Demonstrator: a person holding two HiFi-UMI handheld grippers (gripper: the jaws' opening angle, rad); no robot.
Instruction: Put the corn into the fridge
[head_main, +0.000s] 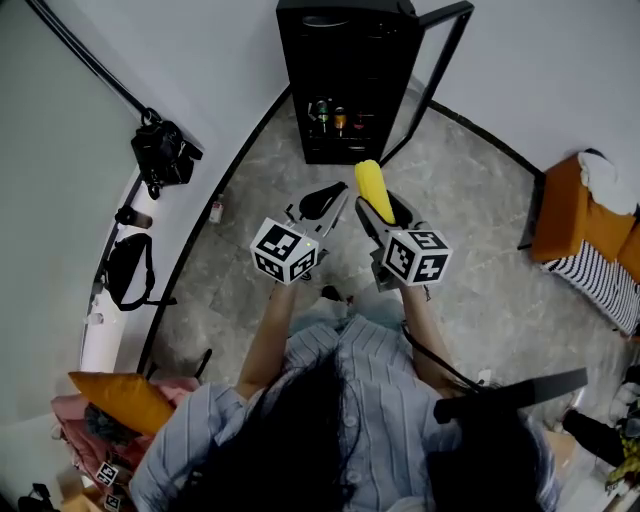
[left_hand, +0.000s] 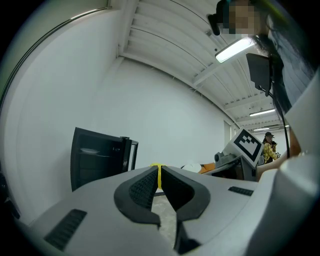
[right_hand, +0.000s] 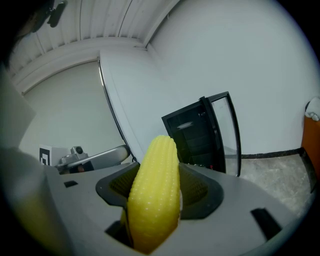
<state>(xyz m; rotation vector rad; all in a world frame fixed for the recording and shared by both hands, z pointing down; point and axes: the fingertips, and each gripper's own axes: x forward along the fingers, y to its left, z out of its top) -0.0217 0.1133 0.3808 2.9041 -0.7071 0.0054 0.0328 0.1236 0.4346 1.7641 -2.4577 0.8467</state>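
Note:
A yellow corn cob (head_main: 372, 189) stands up between the jaws of my right gripper (head_main: 380, 207), which is shut on it. In the right gripper view the corn (right_hand: 155, 192) fills the gap in the right gripper (right_hand: 157, 176). The black fridge (head_main: 345, 80) stands ahead on the floor with its glass door (head_main: 442, 55) swung open to the right. It also shows in the left gripper view as the fridge (left_hand: 97, 157) and in the right gripper view as the fridge (right_hand: 197, 135). My left gripper (head_main: 325, 200) is beside the right one, its jaws together and empty, as the left gripper (left_hand: 159, 181) shows.
Bottles (head_main: 335, 118) stand on the fridge's lower shelf. Black bags (head_main: 163, 150) hang on the curved wall at left, with a small bottle (head_main: 216, 210) on the floor below. An orange seat (head_main: 570, 210) with striped cloth is at right. An orange cushion (head_main: 125, 400) lies near left.

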